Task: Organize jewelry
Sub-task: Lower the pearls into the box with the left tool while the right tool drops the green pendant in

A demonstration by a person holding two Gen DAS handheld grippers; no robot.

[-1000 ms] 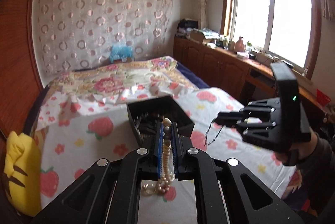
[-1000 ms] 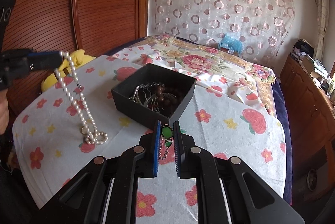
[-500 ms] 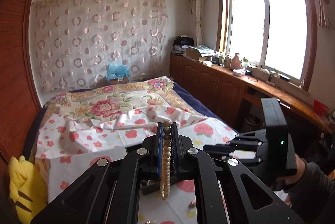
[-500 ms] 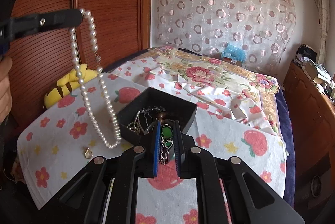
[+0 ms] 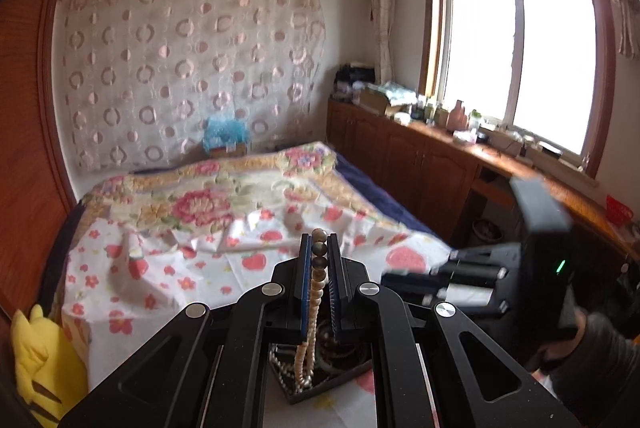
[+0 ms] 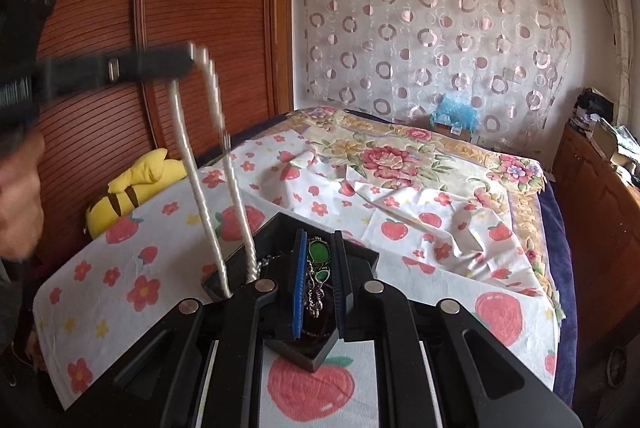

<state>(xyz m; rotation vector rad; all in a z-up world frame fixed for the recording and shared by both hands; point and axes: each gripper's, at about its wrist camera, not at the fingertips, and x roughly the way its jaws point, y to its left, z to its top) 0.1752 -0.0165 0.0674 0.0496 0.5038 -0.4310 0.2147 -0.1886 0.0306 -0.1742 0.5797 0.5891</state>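
My left gripper point(image 5: 319, 248) is shut on a pearl necklace point(image 5: 316, 288), held high; its loop hangs down into the black jewelry box point(image 5: 320, 384) below. In the right wrist view the same necklace point(image 6: 200, 195) is motion-blurred, dangling from the left gripper point(image 6: 188, 61) into the box point(image 6: 276, 228). My right gripper point(image 6: 317, 252) is shut on a green-stone necklace point(image 6: 319, 254), held just over the box. It shows at the right of the left wrist view point(image 5: 400, 274). Other jewelry lies inside the box.
The box sits on a white cloth with strawberry print point(image 6: 500, 312) over a bed. A yellow plush toy point(image 6: 132, 183) lies at the bed's left edge by a wooden wardrobe point(image 6: 200, 7). Wooden cabinets point(image 5: 420, 163) run under the window.
The left gripper lifted the pearl necklace off the cloth and carried it right, over the box. The right gripper moved closer over the box with the green necklace.
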